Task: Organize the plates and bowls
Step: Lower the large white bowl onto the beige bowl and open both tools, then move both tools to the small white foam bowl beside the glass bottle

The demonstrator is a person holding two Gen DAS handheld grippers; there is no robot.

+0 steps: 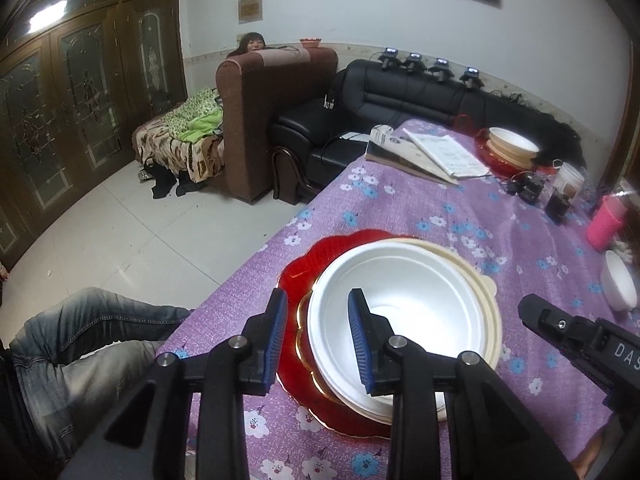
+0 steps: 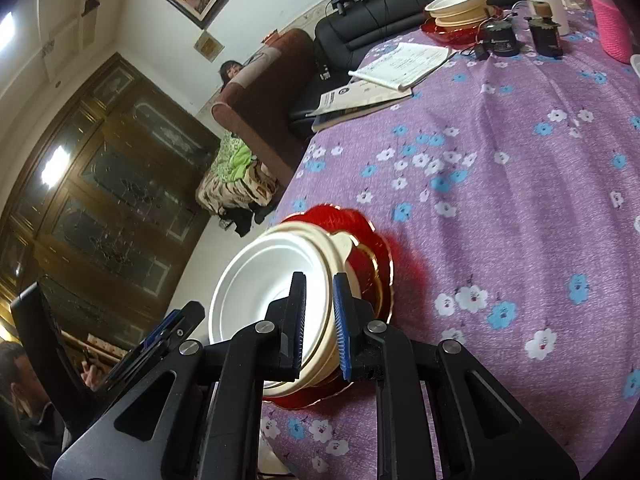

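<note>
Where the purple flowered cloth covers the counter [image 1: 460, 216], a stack sits in the lower centre of the left wrist frame: a white bowl [image 1: 400, 312] nested in a cream bowl [image 1: 486, 304], both on a red plate [image 1: 304, 272] with a gold rim. Left gripper [image 1: 318, 336]: fingers partly open, straddling the white bowl's near rim, one pad outside and one inside; contact cannot be confirmed. Right gripper [image 2: 319, 324]: fingers narrowly apart, with the rims of the nested bowls between the pads at lower centre of its frame; a firm grip cannot be confirmed. A second stack of bowls [image 1: 514, 144] on a red plate stands at the upper right, beside an open notebook [image 1: 448, 156].
</note>
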